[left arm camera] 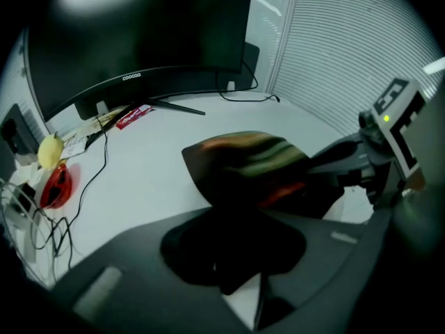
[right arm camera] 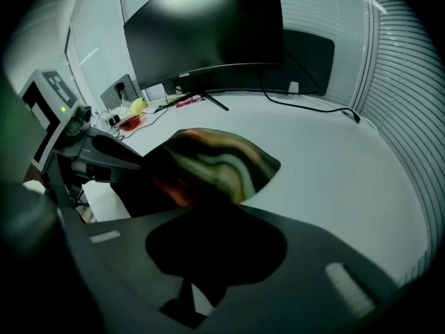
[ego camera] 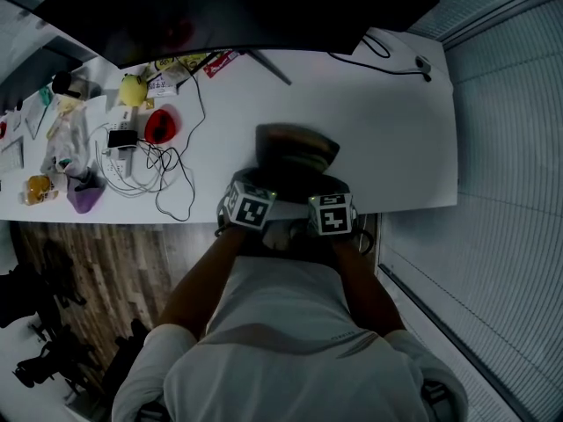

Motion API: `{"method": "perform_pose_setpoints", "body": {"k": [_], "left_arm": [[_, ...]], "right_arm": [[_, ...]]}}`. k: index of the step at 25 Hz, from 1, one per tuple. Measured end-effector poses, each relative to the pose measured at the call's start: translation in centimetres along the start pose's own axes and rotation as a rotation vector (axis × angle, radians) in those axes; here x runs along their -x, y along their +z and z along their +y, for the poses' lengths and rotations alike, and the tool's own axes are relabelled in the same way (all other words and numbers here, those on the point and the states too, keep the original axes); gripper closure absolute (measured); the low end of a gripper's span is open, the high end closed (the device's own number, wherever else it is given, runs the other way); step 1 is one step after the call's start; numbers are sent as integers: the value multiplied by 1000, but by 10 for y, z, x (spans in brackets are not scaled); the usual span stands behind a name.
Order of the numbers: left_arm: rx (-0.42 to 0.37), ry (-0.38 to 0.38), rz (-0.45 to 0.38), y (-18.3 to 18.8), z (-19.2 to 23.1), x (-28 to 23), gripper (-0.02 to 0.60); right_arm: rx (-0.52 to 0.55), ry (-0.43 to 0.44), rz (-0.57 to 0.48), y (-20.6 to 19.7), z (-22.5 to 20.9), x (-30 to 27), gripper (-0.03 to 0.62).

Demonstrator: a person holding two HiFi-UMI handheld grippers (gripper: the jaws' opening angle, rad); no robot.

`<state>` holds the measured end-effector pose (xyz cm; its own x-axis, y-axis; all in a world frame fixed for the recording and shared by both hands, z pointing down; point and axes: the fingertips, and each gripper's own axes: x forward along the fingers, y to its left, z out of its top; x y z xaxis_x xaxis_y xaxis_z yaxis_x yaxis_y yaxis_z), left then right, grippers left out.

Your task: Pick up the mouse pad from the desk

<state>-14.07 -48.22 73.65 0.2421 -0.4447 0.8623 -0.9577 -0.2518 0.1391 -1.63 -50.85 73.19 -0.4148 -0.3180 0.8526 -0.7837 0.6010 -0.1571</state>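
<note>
The mouse pad (ego camera: 295, 148) is dark with wavy orange and green stripes and sits near the front edge of the white desk (ego camera: 396, 139). Its near edge is raised and the pad bows upward. My left gripper (ego camera: 252, 183) is shut on the pad's near left part, my right gripper (ego camera: 328, 185) on its near right part. In the left gripper view the pad (left arm camera: 250, 162) runs in between the dark jaws (left arm camera: 233, 245); the right gripper (left arm camera: 368, 165) holds its other side. The right gripper view shows the pad (right arm camera: 215, 158) pinched in the same way (right arm camera: 215, 249).
A large black monitor (ego camera: 237, 7) stands at the back of the desk. On the left are a red mouse (ego camera: 160, 126), tangled cables (ego camera: 167, 170), a yellow object (ego camera: 132, 89) and a purple cup (ego camera: 85, 196). A black cable (ego camera: 387, 60) lies at the back right.
</note>
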Motion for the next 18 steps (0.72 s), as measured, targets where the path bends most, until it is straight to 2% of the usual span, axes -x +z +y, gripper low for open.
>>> {"method": "perform_pose_setpoints", "body": {"k": [4, 8, 11, 18], "left_arm": [[23, -37, -47, 11, -6, 17, 499], [21, -80, -151, 41, -10, 49, 505], [-5, -97, -253, 74, -12, 81, 508], [-75, -80, -517, 152, -22, 166, 514]], "right_arm": [[-20, 42, -70, 13, -1, 14, 530], [-38, 48, -167, 36, -1, 45, 534], [-32, 46, -256, 63, -2, 76, 536], [-1, 40, -496, 140, -2, 156, 537]]}}
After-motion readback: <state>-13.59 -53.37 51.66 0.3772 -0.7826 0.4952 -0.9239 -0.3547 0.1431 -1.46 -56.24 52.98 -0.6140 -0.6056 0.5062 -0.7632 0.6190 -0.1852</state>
